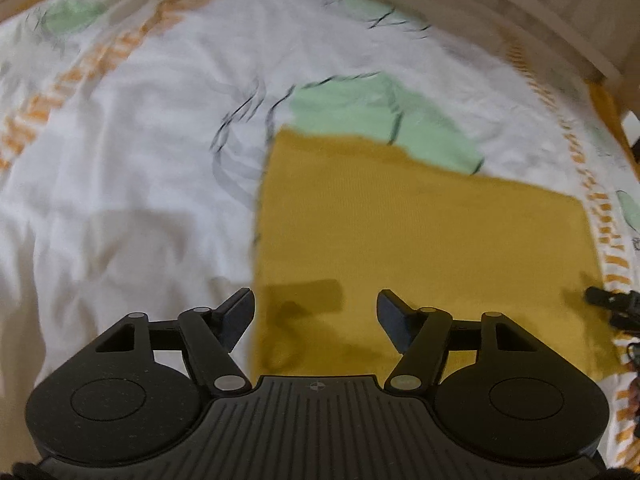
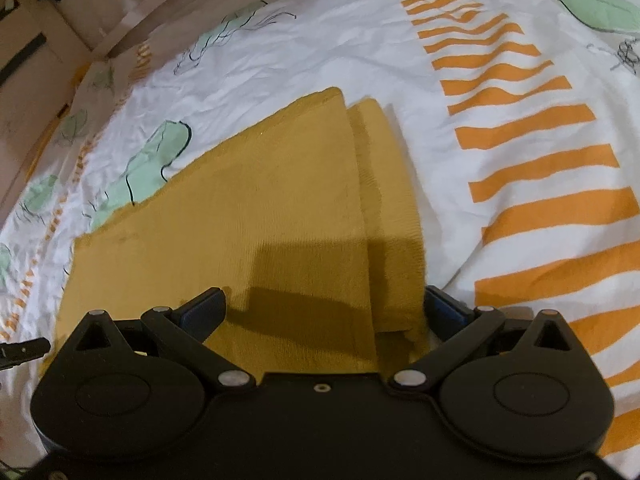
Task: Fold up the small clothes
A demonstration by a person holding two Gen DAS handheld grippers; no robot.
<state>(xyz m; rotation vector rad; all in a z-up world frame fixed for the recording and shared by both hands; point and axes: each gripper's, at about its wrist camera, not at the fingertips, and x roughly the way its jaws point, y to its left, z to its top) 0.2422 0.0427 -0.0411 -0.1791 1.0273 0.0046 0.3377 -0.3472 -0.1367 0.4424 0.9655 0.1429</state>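
A mustard-yellow cloth (image 1: 420, 232) lies flat on the bed sheet, folded into a rectangle. My left gripper (image 1: 316, 316) is open and empty, just above the cloth's near left corner. In the right wrist view the same cloth (image 2: 260, 208) shows a folded top layer with a narrower layer sticking out on its right side. My right gripper (image 2: 324, 312) is open wide over the cloth's near edge, its right finger (image 2: 444, 308) beside the cloth's right edge. Nothing is held.
The white bed sheet (image 1: 140, 160) has green leaf prints and orange stripes (image 2: 532, 160). A wooden bed frame (image 1: 560, 12) runs along the far side. The other gripper's tip (image 1: 612, 300) shows at the right edge.
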